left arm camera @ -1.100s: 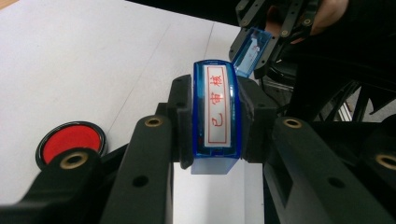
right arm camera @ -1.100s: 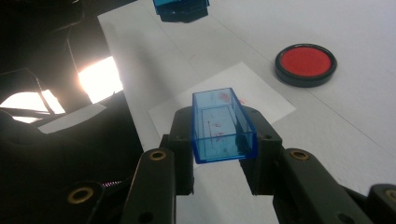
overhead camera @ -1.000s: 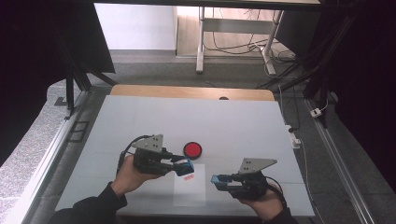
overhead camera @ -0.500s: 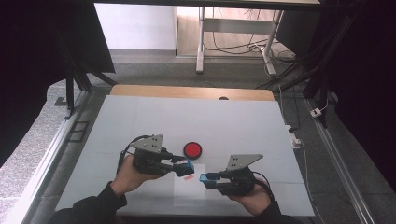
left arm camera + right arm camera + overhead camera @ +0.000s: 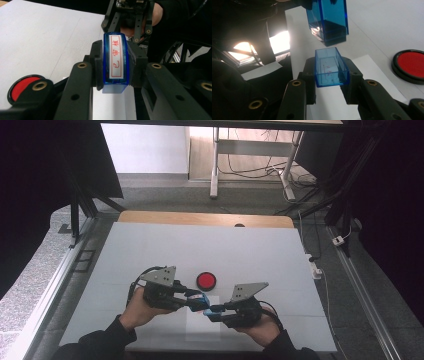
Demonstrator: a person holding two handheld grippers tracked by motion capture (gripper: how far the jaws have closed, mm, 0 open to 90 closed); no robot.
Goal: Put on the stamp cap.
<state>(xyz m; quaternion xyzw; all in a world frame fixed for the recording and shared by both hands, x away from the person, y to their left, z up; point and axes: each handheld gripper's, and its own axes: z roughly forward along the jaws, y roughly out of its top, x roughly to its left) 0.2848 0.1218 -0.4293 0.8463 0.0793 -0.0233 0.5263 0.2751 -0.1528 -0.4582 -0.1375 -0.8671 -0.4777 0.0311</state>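
Blue stamp (image 5: 115, 62) clamped in left hand-held gripper (image 5: 196, 301), its clear cap (image 5: 331, 66) pinched in right hand-held gripper (image 5: 216, 310), just apart

place: lab recording rig; cues: black curtains (image 5: 45, 165) | metal frame rails (image 5: 50, 290) | loose floor cables (image 5: 250, 167)

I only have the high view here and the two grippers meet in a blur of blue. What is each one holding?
Observer: The left gripper is shut on the stamp, a blue one labelled in red characters.
Operator: And the right?
Observer: The right gripper is shut on the stamp cap, clear blue, open end towards the stamp.
Operator: Are they joined?
Observer: No, the right gripper view shows a gap between them.
Operator: Ink pad lid?
Observer: Off; the red ink pad is bare.
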